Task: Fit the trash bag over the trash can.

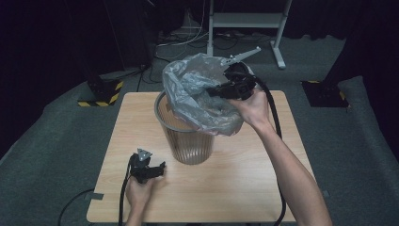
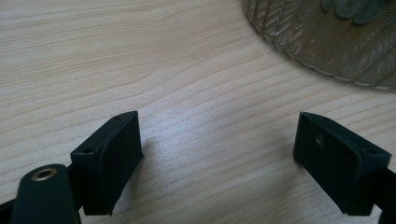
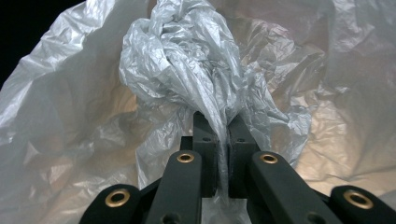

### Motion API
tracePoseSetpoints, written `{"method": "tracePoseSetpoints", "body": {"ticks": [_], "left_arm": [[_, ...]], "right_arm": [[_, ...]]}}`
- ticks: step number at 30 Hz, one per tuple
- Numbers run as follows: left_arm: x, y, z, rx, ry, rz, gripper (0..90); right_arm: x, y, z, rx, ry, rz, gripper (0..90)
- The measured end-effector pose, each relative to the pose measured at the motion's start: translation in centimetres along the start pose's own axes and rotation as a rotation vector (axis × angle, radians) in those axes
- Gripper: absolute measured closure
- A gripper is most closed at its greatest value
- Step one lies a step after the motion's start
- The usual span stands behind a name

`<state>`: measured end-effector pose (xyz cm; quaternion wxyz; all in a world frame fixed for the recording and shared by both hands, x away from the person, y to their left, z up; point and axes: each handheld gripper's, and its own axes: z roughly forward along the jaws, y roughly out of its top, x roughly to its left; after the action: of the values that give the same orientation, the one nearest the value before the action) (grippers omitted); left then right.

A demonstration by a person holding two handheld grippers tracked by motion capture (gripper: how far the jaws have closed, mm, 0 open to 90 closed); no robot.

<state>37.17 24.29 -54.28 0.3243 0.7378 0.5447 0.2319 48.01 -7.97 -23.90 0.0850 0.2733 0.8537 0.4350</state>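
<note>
A clear ribbed plastic bin stands at the middle of the wooden table. A grey plastic bag sits loosely in its mouth, bunched up and spilling over the rim. My right gripper hovers over the bin's right side and is shut on a pinched fold of the grey bag; the film runs between its two black pads. My left gripper rests low on the table at the front left, open and holding nothing, with bare wood between its jaws. The bin's base shows beyond that gripper.
The table stands on grey carpet. A white metal frame and cables lie beyond the table, and black stands with yellow-striped feet sit at the back left and right. Both grippers trail black cables toward the table's front edge.
</note>
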Motion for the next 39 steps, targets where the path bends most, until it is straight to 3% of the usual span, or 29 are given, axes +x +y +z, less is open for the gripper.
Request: {"method": "tracePoseSetpoints", "body": {"ticks": [19,32,36,39], "left_arm": [[0.0,0.0,0.0,0.000,0.000,-0.001,15.5],[0.0,0.0,0.0,-0.001,0.000,-0.001,15.5],[0.0,0.0,0.0,0.000,0.000,-0.001,15.5],[0.0,0.0,0.0,-0.001,0.000,0.000,15.5]], "right_arm": [[0.9,0.6,3.8,0.062,0.044,-0.013,85.7],[1.3,-0.3,6.6,0.110,0.062,-0.021,85.0],[1.2,-0.5,6.6,0.117,0.062,-0.022,83.3],[1.5,-0.4,6.2,0.105,0.042,-0.027,71.3]]}}
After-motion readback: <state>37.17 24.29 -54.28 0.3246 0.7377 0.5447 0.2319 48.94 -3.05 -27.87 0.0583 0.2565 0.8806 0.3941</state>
